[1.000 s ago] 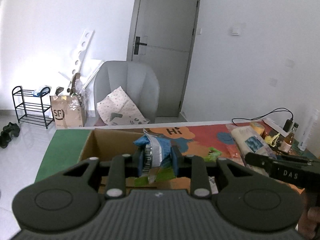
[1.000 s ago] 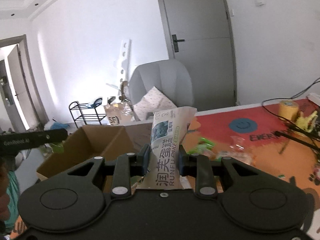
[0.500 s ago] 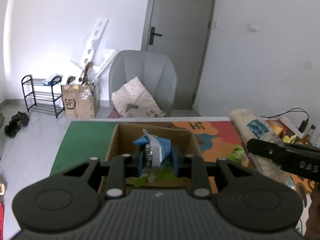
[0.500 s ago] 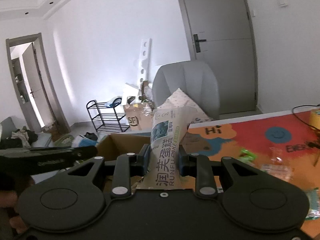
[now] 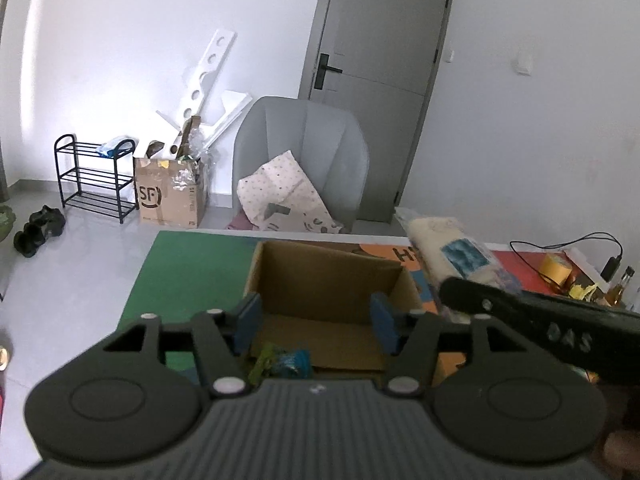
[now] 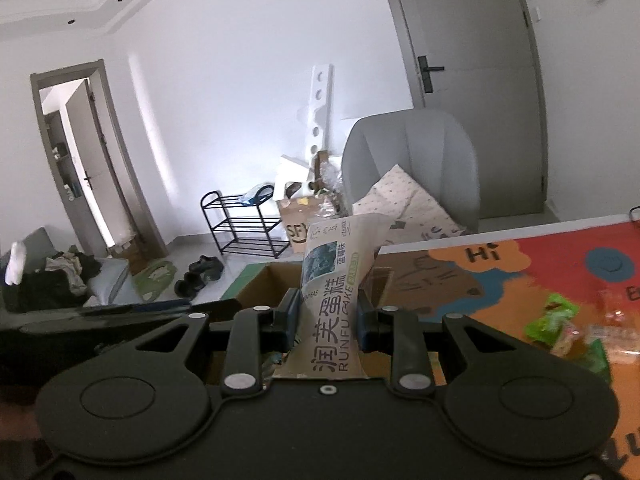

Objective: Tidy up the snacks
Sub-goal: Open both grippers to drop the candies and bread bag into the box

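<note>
Left claw (image 5: 315, 322): spread wide, nothing between the blue pads (image 5: 247, 320). It hangs over the near side of the open cardboard box (image 5: 328, 276), which sits on the desk (image 5: 192, 264) where the mat is green. Blue snack packet (image 5: 294, 363) and a green wrapper (image 5: 264, 364) lie on the box floor at the near wall, just under the claw. Right of the box, the other claw's black finger (image 5: 532, 320) crosses the view, carrying a pale cake bag (image 5: 460, 252) that sits above the box's right edge. Yellow tape roll (image 5: 554, 268) and a brown bottle (image 5: 618, 286) are well right of the box, near a black cable. Behind the box, off the desk: grey chair (image 5: 300, 160) with a spotted pillow, SF carton (image 5: 170, 196) and black shoe rack (image 5: 96, 178) on the floor.

Right wrist view: right claw (image 6: 327, 318) clamped on the RUNFU CAKE bag (image 6: 336, 304), pads pinching its lower half, bag upright, its top flaring above the fingers. Bag sits right in front of the cardboard box (image 6: 260, 284); the box interior is mostly hidden behind it. Left of the box, the left claw's dark body (image 6: 100, 320) is visible. Right of the box, green wrappers (image 6: 554, 318) and clear packets (image 6: 612, 312) lie loose on the orange part of the desk (image 6: 500, 280).
</note>
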Demonstrator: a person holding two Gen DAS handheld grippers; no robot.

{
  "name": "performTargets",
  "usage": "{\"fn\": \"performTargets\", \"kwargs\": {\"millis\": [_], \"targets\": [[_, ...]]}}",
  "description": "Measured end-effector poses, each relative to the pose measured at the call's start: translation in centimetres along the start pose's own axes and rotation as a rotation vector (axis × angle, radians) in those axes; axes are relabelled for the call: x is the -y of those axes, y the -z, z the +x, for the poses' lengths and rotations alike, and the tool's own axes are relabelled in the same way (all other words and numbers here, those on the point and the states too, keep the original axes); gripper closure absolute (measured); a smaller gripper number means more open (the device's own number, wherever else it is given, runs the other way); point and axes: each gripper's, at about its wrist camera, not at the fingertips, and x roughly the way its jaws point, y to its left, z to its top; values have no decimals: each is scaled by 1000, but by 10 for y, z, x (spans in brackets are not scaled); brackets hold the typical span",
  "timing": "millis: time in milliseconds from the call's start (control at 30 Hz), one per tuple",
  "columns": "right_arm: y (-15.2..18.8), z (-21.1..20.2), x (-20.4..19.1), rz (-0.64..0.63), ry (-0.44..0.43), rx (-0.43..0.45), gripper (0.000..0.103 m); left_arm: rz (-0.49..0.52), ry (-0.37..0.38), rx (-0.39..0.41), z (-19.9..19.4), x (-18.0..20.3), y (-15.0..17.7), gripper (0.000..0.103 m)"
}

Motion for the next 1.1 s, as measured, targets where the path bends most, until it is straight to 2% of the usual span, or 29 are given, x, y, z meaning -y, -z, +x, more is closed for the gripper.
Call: {"fn": "performTargets", "kwargs": {"millis": [67,133,200,300,367,500,600,733,1100], "targets": [[-1,3,-1,24,-41,5,75,-8,0,-2,-3,-5,1,36],[-3,6,-1,44,-89,7,67,-23,-6,7,-6,-10,2,31],[-3,2,0,60,-97,21,51,-36,-5,19,-10,-12,2,26],[-2,-4,1,67,-65,38,32,-45,-12,31,-14,-11,2,16],[-1,-11,6,71,-50,45,28,-46,-16,40,-16,-7,2,11],[2,-23,16,77,-20,50,12,-45,13,38,-18,2,7,8],[4,-36,27,81,17,60,3,-33,39,34,-19,11,10,8],[7,-51,45,109,40,62,0,-15,56,36,-21,22,12,4],[16,-79,68,134,83,65,0,-20,135,15,-22,51,27,3]]}}
